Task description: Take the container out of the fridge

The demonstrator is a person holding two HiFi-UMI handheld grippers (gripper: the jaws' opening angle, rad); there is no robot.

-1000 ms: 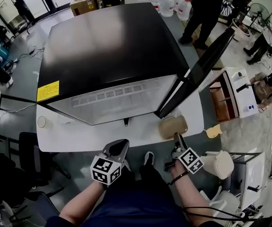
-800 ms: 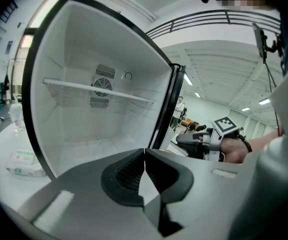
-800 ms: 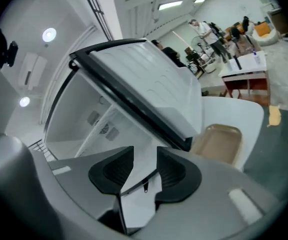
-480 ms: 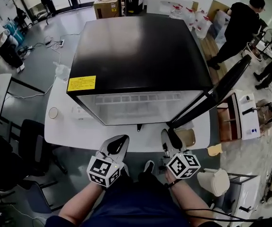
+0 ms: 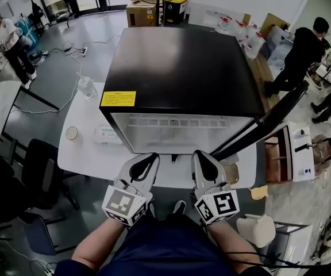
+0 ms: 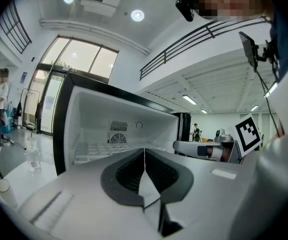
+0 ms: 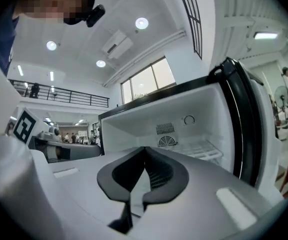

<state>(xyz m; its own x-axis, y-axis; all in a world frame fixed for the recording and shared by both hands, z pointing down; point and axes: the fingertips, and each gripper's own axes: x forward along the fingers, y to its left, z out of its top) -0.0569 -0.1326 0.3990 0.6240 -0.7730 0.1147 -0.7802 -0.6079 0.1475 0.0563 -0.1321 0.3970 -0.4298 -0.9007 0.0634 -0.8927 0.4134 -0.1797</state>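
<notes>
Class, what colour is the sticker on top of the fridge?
Yellow. The sticker sits on the black fridge top, and it shows best in the head view.

**Head view:** you look steeply down from above onto the fridge (image 5: 183, 62) roof and its open front. **Your left and right gripper views:** low, near the opening, facing into it, tilted upward. All three views share the white fridge interior (image 6: 109, 129).
</notes>
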